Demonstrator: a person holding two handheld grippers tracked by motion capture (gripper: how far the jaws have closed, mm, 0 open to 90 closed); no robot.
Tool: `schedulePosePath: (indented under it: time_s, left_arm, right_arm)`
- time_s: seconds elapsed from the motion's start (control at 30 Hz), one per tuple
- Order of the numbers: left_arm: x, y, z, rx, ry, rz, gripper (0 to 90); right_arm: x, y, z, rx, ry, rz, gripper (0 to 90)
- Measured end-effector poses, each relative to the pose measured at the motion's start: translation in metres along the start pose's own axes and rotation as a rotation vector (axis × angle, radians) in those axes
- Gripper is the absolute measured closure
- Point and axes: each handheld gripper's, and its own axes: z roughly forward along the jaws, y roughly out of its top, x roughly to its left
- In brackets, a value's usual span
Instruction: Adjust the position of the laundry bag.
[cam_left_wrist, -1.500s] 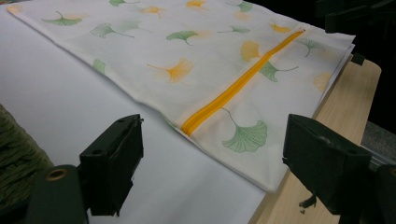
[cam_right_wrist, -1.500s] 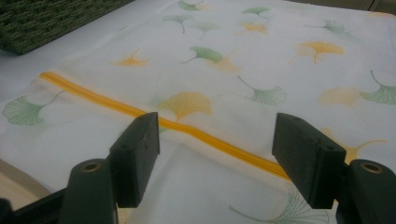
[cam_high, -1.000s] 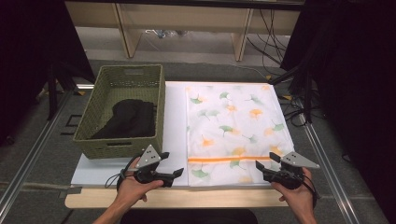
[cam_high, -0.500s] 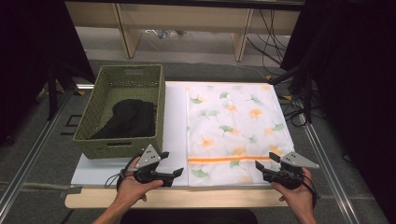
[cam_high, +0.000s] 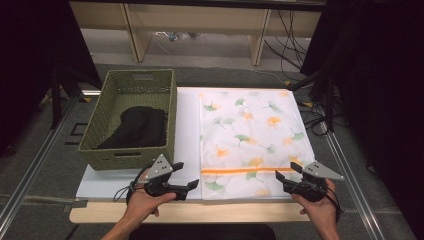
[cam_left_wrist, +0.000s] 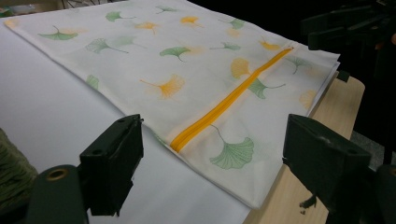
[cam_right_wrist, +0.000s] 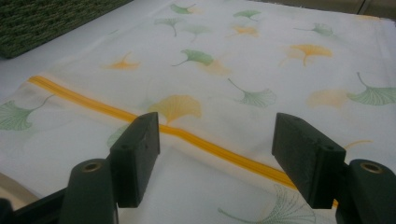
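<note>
One laundry bag (cam_high: 252, 137) lies flat on the counter (cam_high: 187, 130), its orange zipper (cam_high: 245, 171) nearest me. I hold the left tool (cam_high: 187, 176) and right tool (cam_high: 285, 180) open; advance level, pinching fabric beside the zipper ends.

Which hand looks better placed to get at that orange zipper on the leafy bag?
Probably the right. The right gripper hangs open at the orange zipper's end, the zipper running between its jaws. The left gripper, also open, sits beside the bag's edge.
</note>
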Motion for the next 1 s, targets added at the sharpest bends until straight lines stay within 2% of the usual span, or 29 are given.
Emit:
schedulePosePath:
  time_s: [0.03,0.13,0.17,0.23,0.3,0.33,0.37,0.4,0.43,0.47,0.5,0.57,0.63,0.67,0.7,0.77,0.8,0.87,1.0]
  left_arm:
    - [-0.001,0.001,0.002,0.002,-0.003,0.011,20.2]
    - [-0.002,0.001,0.003,0.002,-0.005,0.017,20.1]
    - [-0.003,0.001,0.005,0.001,-0.013,0.025,20.1]
    - [-0.004,0.001,0.007,0.004,-0.005,0.004,20.1]
    - [-0.004,0.002,0.01,0.012,-0.013,0.015,20.0]
    - [-0.005,0.002,0.012,0.021,-0.015,0.017,19.9]
    - [-0.006,0.002,0.013,0.022,-0.017,0.021,19.9]
    - [-0.007,0.002,0.014,0.023,-0.015,0.028,19.9]
    - [-0.008,0.002,0.016,0.021,-0.016,0.025,19.9]
    - [-0.008,0.002,0.016,0.021,-0.016,0.025,19.9]
    - [-0.009,0.003,0.019,0.024,-0.018,0.017,19.8]
    - [-0.008,0.005,0.022,0.027,-0.018,0.03,19.9]
    - [-0.007,0.005,0.025,0.033,-0.016,0.032,19.8]
    - [-0.007,0.005,0.027,0.04,-0.014,0.033,19.8]
    - [-0.006,0.005,0.029,0.043,-0.012,0.032,19.8]
    - [-0.005,0.005,0.032,0.048,-0.007,0.038,19.8]
    - [-0.005,0.005,0.034,0.06,0.001,0.023,19.8]
    - [-0.001,0.005,0.04,0.077,0.005,0.033,19.8]
    - [0.004,0.005,0.049,0.101,0.021,0.009,23.0]
  right_arm:
    - [-0.002,0.0,0.001,-0.009,0.024,-0.003,33.4]
    - [-0.003,0.0,0.001,-0.008,0.02,-0.001,33.5]
    - [-0.005,0.001,0.002,-0.01,0.017,-0.02,33.5]
    - [-0.006,0.001,0.001,-0.019,-0.012,-0.046,33.5]
    - [-0.004,0.001,0.001,-0.016,-0.01,-0.013,33.5]
    - [-0.004,0.001,0.002,-0.025,-0.016,-0.021,33.5]
    - [-0.003,0.001,0.001,-0.014,-0.011,-0.009,33.5]
    - [-0.006,0.002,0.001,-0.02,-0.019,-0.046,33.5]
    - [-0.004,0.001,0.001,-0.02,-0.011,-0.011,33.5]
    - [-0.004,0.001,0.001,-0.02,-0.011,-0.011,33.5]
    - [-0.007,0.003,0.0,-0.021,-0.027,-0.035,33.6]
    - [-0.007,0.002,0.0,-0.03,-0.023,-0.006,33.6]
    - [-0.012,0.002,-0.001,-0.032,-0.042,-0.036,33.6]
    - [-0.011,0.002,-0.001,-0.031,-0.027,-0.017,33.6]
    - [-0.013,0.002,-0.002,-0.035,-0.045,-0.024,33.6]
    - [-0.014,0.002,-0.003,-0.035,-0.049,-0.02,33.6]
    - [-0.016,0.001,-0.002,-0.027,-0.016,-0.001,33.6]
    - [-0.017,0.001,-0.002,-0.033,-0.024,0.007,33.6]
    - [-0.018,0.0,-0.003,-0.03,-0.027,0.029,33.6]
